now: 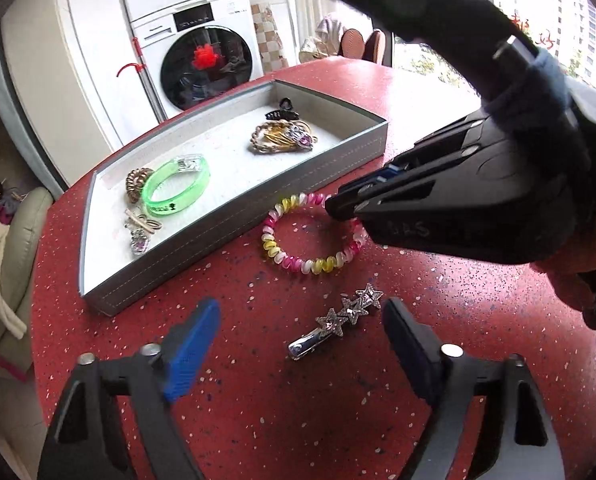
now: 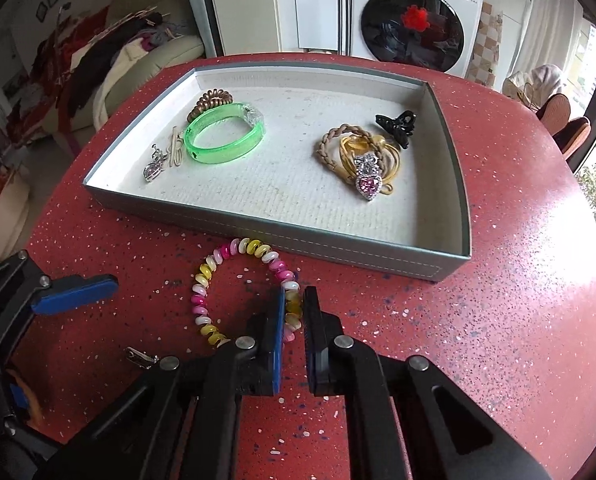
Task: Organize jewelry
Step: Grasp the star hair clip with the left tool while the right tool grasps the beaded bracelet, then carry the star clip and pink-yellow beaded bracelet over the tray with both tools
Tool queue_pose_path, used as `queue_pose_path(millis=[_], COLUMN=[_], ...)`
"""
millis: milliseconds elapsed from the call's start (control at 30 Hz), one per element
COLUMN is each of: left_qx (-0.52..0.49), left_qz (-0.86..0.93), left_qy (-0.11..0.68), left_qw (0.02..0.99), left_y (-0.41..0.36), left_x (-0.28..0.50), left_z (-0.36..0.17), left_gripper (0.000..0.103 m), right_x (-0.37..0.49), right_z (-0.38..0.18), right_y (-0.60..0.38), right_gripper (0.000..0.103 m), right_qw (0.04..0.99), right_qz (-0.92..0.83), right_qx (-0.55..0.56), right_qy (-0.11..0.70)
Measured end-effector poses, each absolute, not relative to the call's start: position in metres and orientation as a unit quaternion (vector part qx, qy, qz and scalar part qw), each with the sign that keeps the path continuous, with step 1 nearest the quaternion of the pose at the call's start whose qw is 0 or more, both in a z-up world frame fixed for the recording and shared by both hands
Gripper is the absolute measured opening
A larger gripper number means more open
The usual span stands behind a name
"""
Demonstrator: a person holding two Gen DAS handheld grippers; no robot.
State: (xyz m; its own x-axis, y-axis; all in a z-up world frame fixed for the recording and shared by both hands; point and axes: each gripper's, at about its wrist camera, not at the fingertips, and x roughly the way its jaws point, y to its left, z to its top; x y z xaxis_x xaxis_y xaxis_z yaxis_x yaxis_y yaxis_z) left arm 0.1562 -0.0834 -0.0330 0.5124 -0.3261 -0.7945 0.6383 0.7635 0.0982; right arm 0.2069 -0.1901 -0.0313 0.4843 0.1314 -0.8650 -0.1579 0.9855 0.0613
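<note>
Resting on a red speckled surface, a grey tray holds a green bangle, cords and clips. Just beside its near wall, the right claw pinches a pink-and-yellow coiled bracelet lying on the surface. The left claw stands wide open around a star-studded hair clip, gripping nothing.
</note>
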Motion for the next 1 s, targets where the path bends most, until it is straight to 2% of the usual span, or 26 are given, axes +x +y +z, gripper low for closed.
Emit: queue_pose_path(millis=[67, 100, 200, 400, 500, 567, 600, 667, 700, 1000], left_qx=[0.198, 0.204, 0.196, 0.181, 0.184, 0.18, 0.182, 0.187, 0.188, 0.13], left_qz=[-0.295, -0.298, -0.312, -0.337, -0.334, -0.336, -0.333, -0.328, -0.326, -0.277], left_qy=[0.414, 0.417, 0.425, 0.441, 0.443, 0.447, 0.446, 0.445, 0.444, 0.454], left_qw=[0.838, 0.834, 0.827, 0.812, 0.811, 0.809, 0.81, 0.812, 0.813, 0.837], left_y=[-0.088, -0.09, -0.093, -0.093, -0.096, -0.096, -0.095, -0.095, -0.095, -0.075], left_x=[0.16, 0.161, 0.164, 0.162, 0.163, 0.161, 0.161, 0.159, 0.158, 0.159], left_z=[-0.038, -0.041, -0.042, -0.041, -0.041, -0.04, -0.04, -0.039, -0.039, -0.038], left_gripper=[0.094, 0.088, 0.085, 0.066, 0.065, 0.059, 0.05, 0.046, 0.037, 0.035], right_x=[0.204, 0.203, 0.201, 0.192, 0.187, 0.184, 0.182, 0.179, 0.178, 0.162], right_z=[-0.029, -0.028, -0.026, -0.021, -0.018, -0.017, -0.017, -0.016, -0.016, -0.012], right_y=[-0.196, -0.199, -0.205, -0.215, -0.219, -0.223, -0.224, -0.226, -0.227, -0.225], right_gripper=[0.01, 0.01, 0.01, 0.01, 0.01, 0.01, 0.01, 0.01, 0.01, 0.01], right_qw=[0.863, 0.864, 0.865, 0.869, 0.87, 0.871, 0.871, 0.871, 0.871, 0.873], right_qz=[0.08, 0.079, 0.077, 0.072, 0.07, 0.068, 0.068, 0.067, 0.067, 0.071], right_qx=[-0.006, -0.002, 0.012, 0.034, 0.043, 0.051, 0.056, 0.064, 0.066, 0.078], right_qy=[0.499, 0.498, 0.496, 0.489, 0.485, 0.484, 0.483, 0.482, 0.481, 0.476])
